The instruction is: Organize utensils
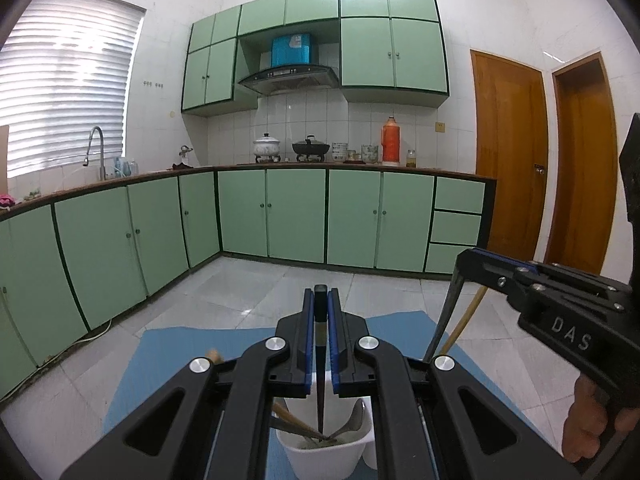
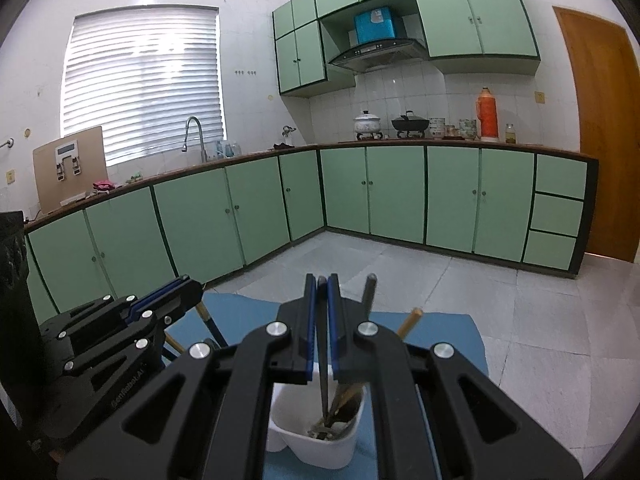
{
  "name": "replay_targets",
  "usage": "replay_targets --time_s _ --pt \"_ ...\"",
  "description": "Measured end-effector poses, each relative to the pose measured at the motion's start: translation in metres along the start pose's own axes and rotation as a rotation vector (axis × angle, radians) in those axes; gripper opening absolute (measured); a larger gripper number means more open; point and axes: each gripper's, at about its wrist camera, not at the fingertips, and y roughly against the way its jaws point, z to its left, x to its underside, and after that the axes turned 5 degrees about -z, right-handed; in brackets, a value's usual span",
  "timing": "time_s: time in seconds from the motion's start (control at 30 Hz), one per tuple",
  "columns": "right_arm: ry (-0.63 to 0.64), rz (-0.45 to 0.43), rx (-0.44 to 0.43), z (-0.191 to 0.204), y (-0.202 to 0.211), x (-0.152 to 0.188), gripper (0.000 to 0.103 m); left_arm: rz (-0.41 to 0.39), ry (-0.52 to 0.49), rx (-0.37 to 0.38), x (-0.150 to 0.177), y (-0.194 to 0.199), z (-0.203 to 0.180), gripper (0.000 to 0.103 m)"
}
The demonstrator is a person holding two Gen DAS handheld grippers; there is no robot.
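A white holder [image 1: 320, 454] stands on a blue mat [image 1: 168, 364] on the tiled floor [image 1: 240, 300], its rim ringed by bare mat. The left gripper [image 1: 321, 300] clamps a dark chopstick [image 1: 321, 392] whose tip is inside the holder. The right gripper [image 2: 321, 286] pinches another dark utensil [image 2: 323, 376] likewise; green cabinets [image 1: 296, 216] stand well apart.

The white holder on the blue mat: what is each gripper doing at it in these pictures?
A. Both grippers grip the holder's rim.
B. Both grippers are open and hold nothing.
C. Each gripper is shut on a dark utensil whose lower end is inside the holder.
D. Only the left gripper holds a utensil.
C: the left gripper and the right gripper each pinch a dark utensil reaching down into the white holder.
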Motion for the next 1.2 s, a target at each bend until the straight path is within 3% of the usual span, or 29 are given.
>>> replay_targets --time_s 0.1,0.17,0.37,0.57,0.9,1.2 --pt "-0.004 -0.019 0.008 -0.002 0.009 -0.002 0.012 0.003 0.007 0.007 -0.003 0.004 0.002 0.013" --pt "-0.009 -0.034 0.011 -0.005 0.017 -0.006 0.016 -0.014 0.01 0.002 -0.005 0.012 0.004 0.026" --pt "-0.015 -0.101 0.035 -0.011 0.054 -0.011 0.036 -0.075 0.016 0.004 -0.017 0.042 0.008 0.046" --pt "-0.013 -0.13 0.061 -0.014 0.087 -0.001 0.049 -0.111 0.016 -0.012 -0.017 0.075 0.011 0.064" --pt "-0.001 -0.097 0.078 -0.002 0.125 0.037 0.058 -0.09 0.003 -0.048 0.01 0.121 0.007 0.077" --pt "0.011 -0.043 0.069 0.017 0.15 0.074 0.076 -0.025 0.018 -0.062 0.047 0.149 0.005 0.088"
